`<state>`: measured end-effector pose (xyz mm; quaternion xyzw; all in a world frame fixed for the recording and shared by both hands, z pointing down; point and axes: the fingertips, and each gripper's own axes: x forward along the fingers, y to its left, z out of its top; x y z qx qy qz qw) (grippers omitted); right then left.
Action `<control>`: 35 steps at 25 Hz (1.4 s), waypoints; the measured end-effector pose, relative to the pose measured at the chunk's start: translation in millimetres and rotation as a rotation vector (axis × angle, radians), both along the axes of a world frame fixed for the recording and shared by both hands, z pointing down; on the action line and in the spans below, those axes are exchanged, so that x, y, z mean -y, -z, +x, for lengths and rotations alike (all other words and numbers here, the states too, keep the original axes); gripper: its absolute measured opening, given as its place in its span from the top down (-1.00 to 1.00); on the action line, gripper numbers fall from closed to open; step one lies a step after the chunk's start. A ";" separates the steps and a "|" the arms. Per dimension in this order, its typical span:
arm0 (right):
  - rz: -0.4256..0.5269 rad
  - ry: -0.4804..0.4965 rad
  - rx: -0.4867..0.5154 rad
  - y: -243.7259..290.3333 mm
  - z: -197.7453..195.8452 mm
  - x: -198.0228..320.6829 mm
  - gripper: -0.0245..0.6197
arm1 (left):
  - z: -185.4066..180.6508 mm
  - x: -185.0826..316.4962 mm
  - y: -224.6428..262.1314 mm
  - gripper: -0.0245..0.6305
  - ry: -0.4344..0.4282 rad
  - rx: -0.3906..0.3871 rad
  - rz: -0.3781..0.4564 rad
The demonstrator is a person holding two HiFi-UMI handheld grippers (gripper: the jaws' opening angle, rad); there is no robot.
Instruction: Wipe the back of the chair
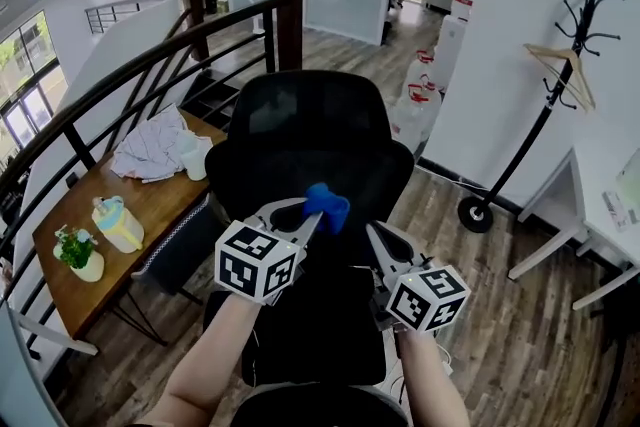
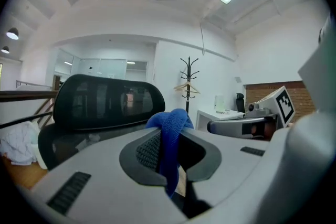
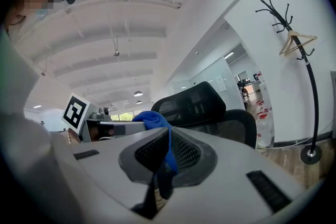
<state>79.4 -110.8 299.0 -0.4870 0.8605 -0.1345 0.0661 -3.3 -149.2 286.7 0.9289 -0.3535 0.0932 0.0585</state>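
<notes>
My left gripper (image 2: 169, 140) is clenched on the blue cloth (image 2: 170, 122), which bunches above the jaws and hangs down between them. My right gripper (image 3: 167, 150) is closed too, with a strip of the same blue pinched in it. Its own view shows that plainly, while the head view only puts its tips just beside the wad, with no blue visible in them. The two tools sit side by side in front of the chair back (image 1: 300, 173). I cannot tell whether the cloth touches it, so I judge this to be the approach before a stroke. Next I need to press the wad flat against the black back and draw it across with even pressure — one gripper may have to let go so the cloth can spread. Beyond rises the headrest (image 1: 305, 110). Only the head view shows the wooden table (image 1: 150, 205) off to the left, and farthest out the coat stand (image 1: 560, 85) stands by the wall.
</notes>
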 end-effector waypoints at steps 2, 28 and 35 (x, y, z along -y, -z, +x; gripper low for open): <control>0.024 -0.004 0.000 11.0 8.2 9.3 0.82 | 11.9 12.8 16.2 0.79 0.000 0.024 0.039; 0.072 -0.058 0.020 34.0 73.9 94.7 0.82 | 111.9 155.8 84.5 0.79 0.011 0.070 0.112; 0.051 -0.067 0.015 27.4 74.1 104.0 0.82 | 112.5 172.1 77.5 0.79 0.014 0.083 0.107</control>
